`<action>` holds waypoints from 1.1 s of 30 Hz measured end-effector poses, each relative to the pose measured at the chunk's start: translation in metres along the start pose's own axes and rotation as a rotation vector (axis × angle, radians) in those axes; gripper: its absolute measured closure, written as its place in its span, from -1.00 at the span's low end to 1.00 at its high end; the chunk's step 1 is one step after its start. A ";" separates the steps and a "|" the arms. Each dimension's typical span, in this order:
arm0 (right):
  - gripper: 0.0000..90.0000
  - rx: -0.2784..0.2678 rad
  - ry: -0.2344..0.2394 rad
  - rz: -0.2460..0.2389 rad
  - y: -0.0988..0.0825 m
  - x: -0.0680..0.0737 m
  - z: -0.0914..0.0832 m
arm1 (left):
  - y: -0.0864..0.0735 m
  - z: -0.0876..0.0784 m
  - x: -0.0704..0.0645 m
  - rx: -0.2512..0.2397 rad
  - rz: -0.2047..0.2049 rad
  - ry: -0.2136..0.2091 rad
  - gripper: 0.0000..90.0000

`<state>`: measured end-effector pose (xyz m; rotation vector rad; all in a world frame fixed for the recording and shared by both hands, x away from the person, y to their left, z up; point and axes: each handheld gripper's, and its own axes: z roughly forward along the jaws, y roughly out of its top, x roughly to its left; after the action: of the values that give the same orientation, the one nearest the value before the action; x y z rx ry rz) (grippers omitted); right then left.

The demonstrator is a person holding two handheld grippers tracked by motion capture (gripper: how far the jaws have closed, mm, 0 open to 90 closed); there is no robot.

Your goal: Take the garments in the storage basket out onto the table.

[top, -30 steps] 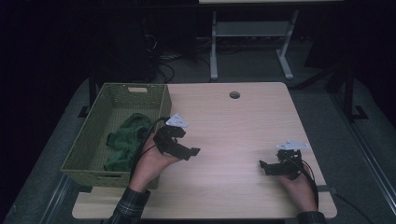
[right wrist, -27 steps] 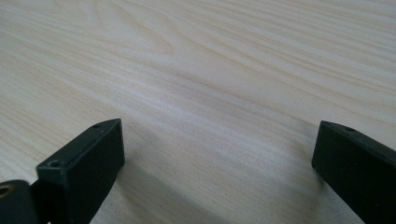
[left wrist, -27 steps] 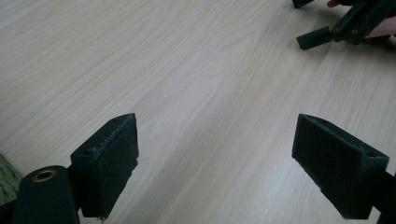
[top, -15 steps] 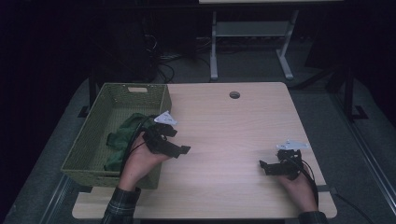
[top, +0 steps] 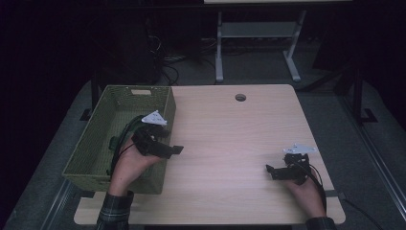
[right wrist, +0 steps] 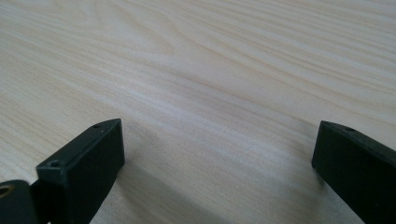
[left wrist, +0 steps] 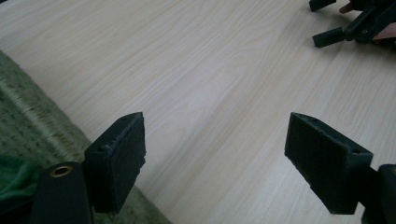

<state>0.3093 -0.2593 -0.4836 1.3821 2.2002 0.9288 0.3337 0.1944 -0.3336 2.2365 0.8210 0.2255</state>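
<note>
- The left gripper (top: 165,143) hung over the right rim of the woven green basket (top: 95,165), jaws wide but just narrowing, nothing between them.
- The crumpled green cloth (top: 116,142) lay inside the basket, apparently stowed.
- The right gripper (top: 275,171) rested on the pale wooden table (top: 230,139), jaws wide, empty.

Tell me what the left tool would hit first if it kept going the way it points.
Probably the bare light wooden tabletop: the left tool points slightly downward over it, jaws open with nothing between. Beyond that, the right tool lies roughly ahead, though depth is hard to judge.
</note>
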 end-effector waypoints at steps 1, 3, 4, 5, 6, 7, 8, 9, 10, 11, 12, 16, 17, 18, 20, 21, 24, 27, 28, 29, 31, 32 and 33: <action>-0.95 0.000 0.000 0.000 0.000 0.000 0.000 | 0.000 -0.002 0.001 -0.004 -0.002 0.002 -0.56; -0.95 0.000 0.000 0.000 0.000 0.000 0.000 | -0.002 -0.006 0.003 -0.012 -0.010 0.007 -0.55; -0.95 0.000 0.000 0.000 0.000 0.000 0.000 | -0.003 -0.009 0.004 -0.014 -0.011 0.011 -0.54; -0.95 0.000 0.000 0.000 0.000 0.000 0.000 | -0.003 -0.010 0.005 -0.018 -0.016 0.012 -0.54; -0.95 0.000 0.000 0.000 0.000 0.000 0.000 | -0.004 -0.012 0.006 -0.019 -0.018 0.016 -0.54; -0.95 0.000 0.000 0.000 0.000 0.000 0.000 | -0.004 -0.014 0.007 -0.018 -0.019 0.018 -0.54; -0.95 0.000 0.000 0.000 0.000 0.000 0.000 | -0.005 -0.016 0.008 -0.022 -0.024 0.021 -0.54; -0.95 0.000 0.000 0.000 0.000 0.000 0.000 | -0.006 -0.018 0.009 -0.023 -0.028 0.025 -0.54; -0.95 0.000 0.000 0.000 0.000 0.000 0.000 | -0.007 -0.020 0.010 -0.025 -0.031 0.029 -0.53; -0.96 0.000 0.000 0.000 0.000 0.000 0.000 | -0.007 -0.022 0.011 -0.028 -0.033 0.032 -0.53; -0.96 0.000 0.000 0.000 0.000 0.000 0.000 | -0.009 -0.024 0.012 -0.034 -0.039 0.034 -0.53; -0.95 0.000 0.000 0.000 0.000 0.000 0.000 | -0.012 -0.032 0.017 -0.044 -0.053 0.049 -0.51; -0.95 0.000 0.000 0.000 0.000 0.000 0.000 | -0.013 -0.033 0.018 -0.046 -0.058 0.051 -0.51; -0.95 0.000 0.000 0.000 0.000 0.000 0.000 | -0.014 -0.034 0.019 -0.046 -0.060 0.056 -0.51; -0.95 0.000 0.000 0.000 0.000 0.000 0.000 | -0.018 -0.038 0.024 -0.040 -0.067 0.072 -0.49; -0.95 0.000 0.000 0.000 0.000 0.000 0.000 | -0.019 -0.039 0.025 -0.040 -0.072 0.075 -0.48; -0.96 0.000 0.000 0.000 0.000 0.000 0.000 | -0.024 -0.043 0.031 -0.045 -0.086 0.084 -0.48; -0.95 0.000 0.000 -0.001 0.000 0.000 0.000 | -0.029 -0.046 0.036 -0.045 -0.099 0.097 -0.46; -0.96 0.000 0.000 -0.001 0.000 0.000 0.000 | -0.030 -0.047 0.038 -0.045 -0.101 0.100 -0.46; -0.96 0.000 0.000 -0.001 0.000 0.000 0.000 | -0.032 -0.048 0.040 -0.044 -0.103 0.105 -0.44; -0.95 0.000 0.000 -0.001 0.000 0.000 0.000 | -0.035 -0.049 0.044 -0.048 -0.107 0.116 -0.42; -0.96 0.000 0.000 -0.001 0.000 0.000 0.000 | -0.036 -0.050 0.046 -0.045 -0.105 0.119 -0.42; -0.95 0.000 0.000 -0.001 0.000 0.000 0.000 | -0.038 -0.050 0.048 -0.043 -0.106 0.121 -0.42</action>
<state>0.3093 -0.2593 -0.4836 1.3814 2.2006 0.9285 0.3329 0.2733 -0.3275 2.1488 0.9872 0.3280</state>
